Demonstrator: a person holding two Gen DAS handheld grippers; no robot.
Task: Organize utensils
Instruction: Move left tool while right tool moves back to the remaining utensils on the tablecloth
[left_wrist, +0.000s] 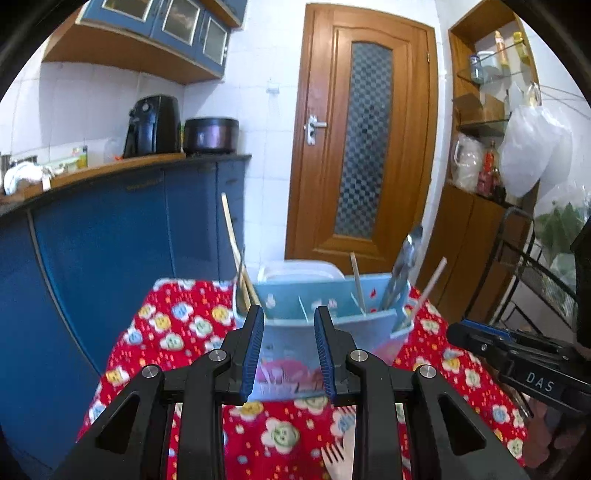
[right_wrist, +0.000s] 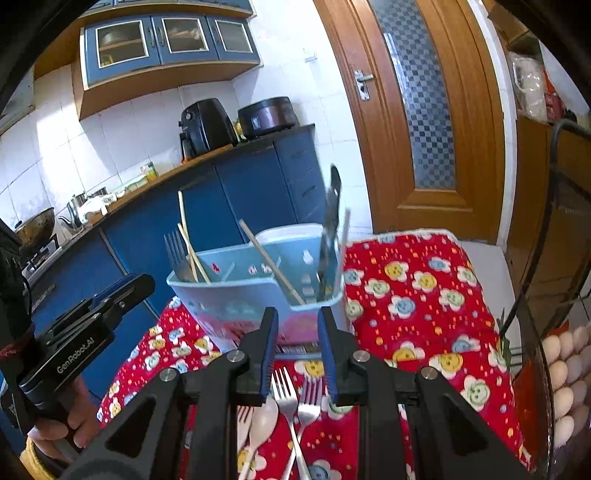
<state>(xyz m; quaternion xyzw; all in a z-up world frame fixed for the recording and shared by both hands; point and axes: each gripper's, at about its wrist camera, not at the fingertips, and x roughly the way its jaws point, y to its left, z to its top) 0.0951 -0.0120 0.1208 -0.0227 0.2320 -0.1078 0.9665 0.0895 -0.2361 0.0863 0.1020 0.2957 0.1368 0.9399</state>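
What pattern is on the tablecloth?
Red tablecloth with smiling flower faces; clearest in the right wrist view.

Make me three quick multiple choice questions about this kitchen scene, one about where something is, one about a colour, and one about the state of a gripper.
1. Where do the loose metal forks lie?
A. On the red cloth
B. In the caddy
C. On the counter

2. What colour is the utensil caddy?
A. Green
B. Light blue
C. Black

3. The right gripper is:
A. Shut on a fork
B. Shut on a chopstick
C. Open, holding nothing

Answers: 1 A, they rest on the cloth before the caddy. 2 B, its walls are pale blue. 3 C, jaws apart with nothing between.
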